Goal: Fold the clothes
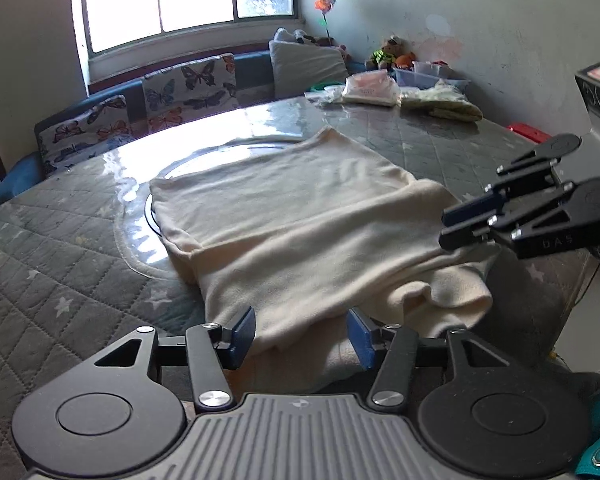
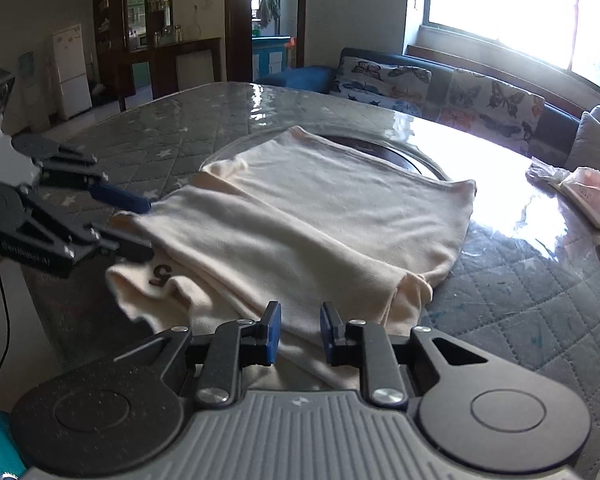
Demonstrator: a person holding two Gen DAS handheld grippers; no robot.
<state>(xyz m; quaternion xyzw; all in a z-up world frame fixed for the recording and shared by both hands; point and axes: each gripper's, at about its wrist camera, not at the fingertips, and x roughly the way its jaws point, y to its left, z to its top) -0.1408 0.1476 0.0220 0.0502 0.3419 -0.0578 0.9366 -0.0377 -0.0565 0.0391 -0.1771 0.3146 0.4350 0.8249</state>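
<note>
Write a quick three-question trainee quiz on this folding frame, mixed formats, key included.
1. True or false: the cream garment lies partly folded on the table.
2. What digit is printed on the garment's near corner?
3. The left gripper is: A) open B) shut on the garment.

Key: 1 true. 2: 5. 3: A; the right gripper is open as well, with cloth between its fingers.

Black left claw [image 1: 302, 334] and right claw [image 2: 300, 334], blue pads, silver screws, ribbed grey housings
</note>
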